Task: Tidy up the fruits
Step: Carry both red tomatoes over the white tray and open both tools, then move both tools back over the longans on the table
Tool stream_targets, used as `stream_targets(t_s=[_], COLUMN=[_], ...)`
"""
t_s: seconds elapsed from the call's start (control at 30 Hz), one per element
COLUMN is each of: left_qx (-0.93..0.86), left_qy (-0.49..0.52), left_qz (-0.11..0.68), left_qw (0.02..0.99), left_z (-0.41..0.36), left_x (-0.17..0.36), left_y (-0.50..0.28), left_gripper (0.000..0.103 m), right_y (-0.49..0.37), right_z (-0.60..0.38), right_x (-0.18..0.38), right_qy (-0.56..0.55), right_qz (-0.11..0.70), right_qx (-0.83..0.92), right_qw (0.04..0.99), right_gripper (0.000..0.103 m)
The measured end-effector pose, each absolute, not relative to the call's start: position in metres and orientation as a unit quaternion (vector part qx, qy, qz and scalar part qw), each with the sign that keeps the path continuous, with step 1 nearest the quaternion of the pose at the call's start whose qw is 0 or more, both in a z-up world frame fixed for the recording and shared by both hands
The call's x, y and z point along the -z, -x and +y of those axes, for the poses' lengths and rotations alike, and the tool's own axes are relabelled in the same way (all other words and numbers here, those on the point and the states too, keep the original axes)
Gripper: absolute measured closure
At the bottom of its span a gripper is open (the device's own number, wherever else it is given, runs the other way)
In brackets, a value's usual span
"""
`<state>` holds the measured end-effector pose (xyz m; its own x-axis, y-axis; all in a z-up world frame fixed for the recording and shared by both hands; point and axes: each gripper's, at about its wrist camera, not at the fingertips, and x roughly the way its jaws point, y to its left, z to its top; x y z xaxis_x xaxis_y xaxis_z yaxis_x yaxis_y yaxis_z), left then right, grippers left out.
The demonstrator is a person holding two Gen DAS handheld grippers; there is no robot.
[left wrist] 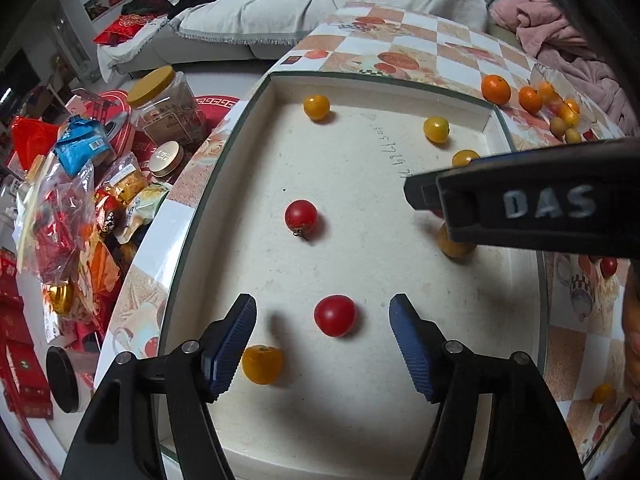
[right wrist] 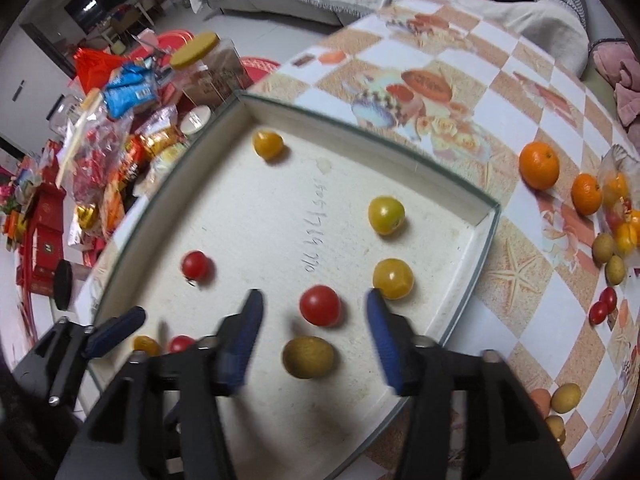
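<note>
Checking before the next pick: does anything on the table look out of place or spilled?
Yes. Several fruits lie loose on the tablecloth outside the white tray: two oranges, small red tomatoes and brownish fruits beside a clear bag at the right. Nothing looks damaged.

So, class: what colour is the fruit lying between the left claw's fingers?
Red: a small tomato, clearest in the left wrist view.

Scattered tomatoes dot the tray; open floor between.
</note>
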<state>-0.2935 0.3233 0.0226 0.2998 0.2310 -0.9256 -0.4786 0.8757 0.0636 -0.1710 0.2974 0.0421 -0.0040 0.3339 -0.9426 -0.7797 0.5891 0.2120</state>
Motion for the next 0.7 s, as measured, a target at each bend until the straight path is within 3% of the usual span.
stream_targets(t_s=[0.1,0.27,0.7], left_qx=[-0.222,-0.216,-0.155], left_qy=[0.112,0.1,0.051], left_qz=[0.555,0.554,0.537], left_qw=[0.794,0.798,0.828], left_z=[0.325,0.318,0.262], left_x=[-0.022,-0.031,-0.064], left_y=[0.292,0.288,0.24], left_gripper=[0.033,0.033,0.033], right_y=[0.173,0.169,0.124], right_z=[0.293,0.273,0.153], right_x=[-0.055,-0.069,-0.066], right_qy=[0.183,0.17,0.157], right_qz=[0.57,0.57,0.59], right_qx=[-0.414,-0.398,-0.26], right_qw=[0.686,0.698,0.748], right_gripper=[0.026,0.019,0.015])
